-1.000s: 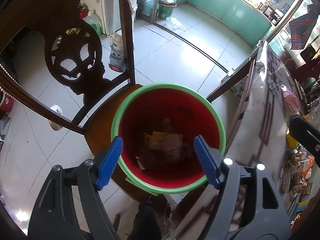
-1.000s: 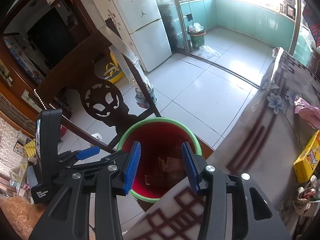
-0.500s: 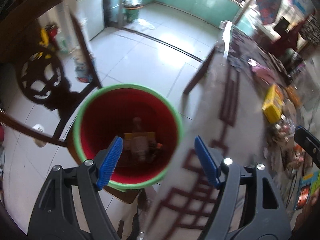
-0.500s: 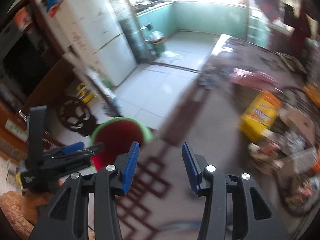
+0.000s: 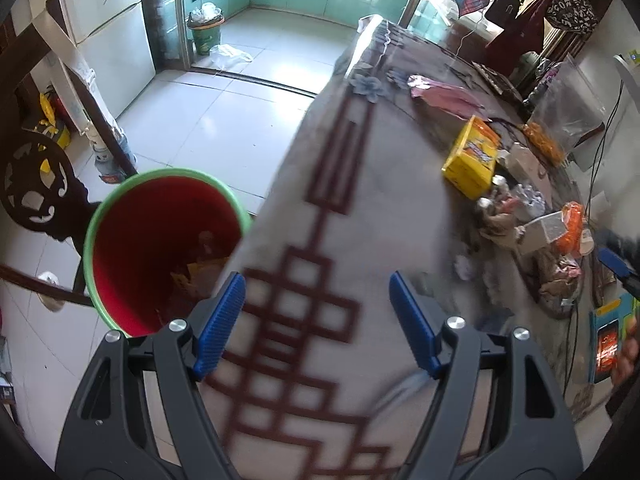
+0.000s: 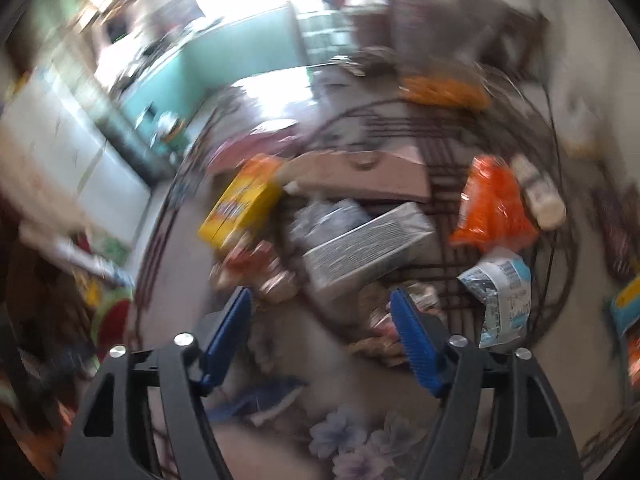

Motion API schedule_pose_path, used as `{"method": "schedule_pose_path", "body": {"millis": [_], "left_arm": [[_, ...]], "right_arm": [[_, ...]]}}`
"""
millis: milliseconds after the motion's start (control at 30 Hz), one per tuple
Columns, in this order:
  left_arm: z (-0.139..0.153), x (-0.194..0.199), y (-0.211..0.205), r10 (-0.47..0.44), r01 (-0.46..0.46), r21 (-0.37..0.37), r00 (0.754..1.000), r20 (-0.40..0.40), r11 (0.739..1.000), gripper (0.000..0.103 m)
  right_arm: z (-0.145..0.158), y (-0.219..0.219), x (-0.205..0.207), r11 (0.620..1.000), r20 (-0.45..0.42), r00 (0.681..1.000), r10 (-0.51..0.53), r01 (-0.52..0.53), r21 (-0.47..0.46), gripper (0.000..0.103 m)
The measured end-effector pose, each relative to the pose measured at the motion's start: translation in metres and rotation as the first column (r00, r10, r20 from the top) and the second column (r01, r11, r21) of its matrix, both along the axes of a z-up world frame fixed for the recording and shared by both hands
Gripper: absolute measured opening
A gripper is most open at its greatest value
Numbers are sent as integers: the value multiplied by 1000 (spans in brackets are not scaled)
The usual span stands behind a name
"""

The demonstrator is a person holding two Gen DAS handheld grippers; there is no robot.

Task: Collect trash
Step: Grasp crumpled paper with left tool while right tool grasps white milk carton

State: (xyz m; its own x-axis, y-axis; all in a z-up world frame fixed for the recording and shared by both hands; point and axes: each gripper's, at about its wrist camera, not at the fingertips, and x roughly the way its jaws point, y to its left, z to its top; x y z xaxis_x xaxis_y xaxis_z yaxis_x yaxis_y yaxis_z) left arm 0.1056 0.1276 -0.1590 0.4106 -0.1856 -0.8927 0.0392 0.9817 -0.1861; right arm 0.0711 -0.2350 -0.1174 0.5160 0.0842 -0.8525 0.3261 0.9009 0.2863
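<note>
Right wrist view: our right gripper [image 6: 322,334], jaws just widened and empty, hangs over the blurred litter [image 6: 276,276] on the table [image 5: 380,216]. Left gripper [image 5: 316,320] likewise unclenched; bucket [image 5: 160,248] beside. We advise picking one wrapper cleanly.

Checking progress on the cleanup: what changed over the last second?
Both tongs swung from above the red bin to the table. The right tongs have just been opening, empty, facing the litter pile. The left tongs stayed open and empty.
</note>
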Motion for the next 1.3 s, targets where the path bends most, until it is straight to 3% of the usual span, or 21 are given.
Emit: {"method": "schedule_pose_path", "body": {"millis": [133,267,433,567,700,800,1033,1300], "left_arm": [[3,-13,-28,2,-2,6,1000,-1,1000,73],[8,-27,-51,7,-8,9,1000,7,1000,74],[12,-35,-67,27,-27,20,1000,10,999,75],[15,-36,-77,47,-47,21,999,13,999,75],[18,-28,-90,50,-51,11,999,17,999,75],[21,-16,-104,39,-38,-5,999,19,999,75],[7,26,-156,-2,1,-55,1000,-18,998,75],[-46,65,-201,32,-37,-41,993,-113,998,75]], "right_arm": [[-30,-26,34,996,-118,990,-81,86,33,76],[-57,-41,53,978,-187,974,-125,153,141,76],[-77,-44,67,976,-238,966,-102,144,164,80],[-84,-46,67,971,-216,974,-68,114,211,78],[-79,-46,66,963,-165,986,-5,49,264,46],[-68,-46,62,963,-113,992,53,-20,268,37],[-26,-58,30,959,14,995,103,-103,265,37],[10,-59,-14,977,94,985,147,-159,141,37]]}}
